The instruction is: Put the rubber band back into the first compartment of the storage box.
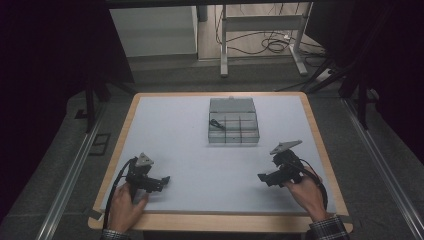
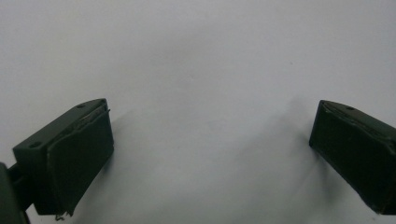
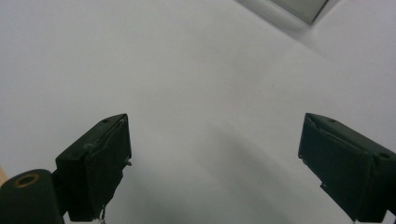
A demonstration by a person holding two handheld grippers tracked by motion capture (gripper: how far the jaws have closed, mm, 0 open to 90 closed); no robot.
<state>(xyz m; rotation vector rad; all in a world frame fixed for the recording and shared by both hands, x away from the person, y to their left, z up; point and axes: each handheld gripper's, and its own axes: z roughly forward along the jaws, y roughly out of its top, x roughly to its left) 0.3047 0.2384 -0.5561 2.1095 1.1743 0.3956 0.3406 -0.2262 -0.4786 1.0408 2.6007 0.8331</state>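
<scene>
A clear plastic compartment box [image 1: 233, 125] stands open at the middle back of the white table [image 1: 190, 150], its lid folded back; a small dark item lies in its left compartment. My left gripper [image 1: 164, 182] rests low at the front left, held by a hand, jaws wide apart over bare table [image 2: 210, 140]. My right gripper [image 1: 262, 178] sits at the front right, also open with nothing between its jaws [image 3: 215, 158]. A corner of the box [image 3: 299, 9] shows at the top of the right gripper view.
The table has a wooden rim [image 1: 220, 220]. Beyond it stand a desk frame [image 1: 260, 45] and loose cables on the floor. Metal rails [image 1: 70, 170] run along both sides. Dark curtains hang left and right.
</scene>
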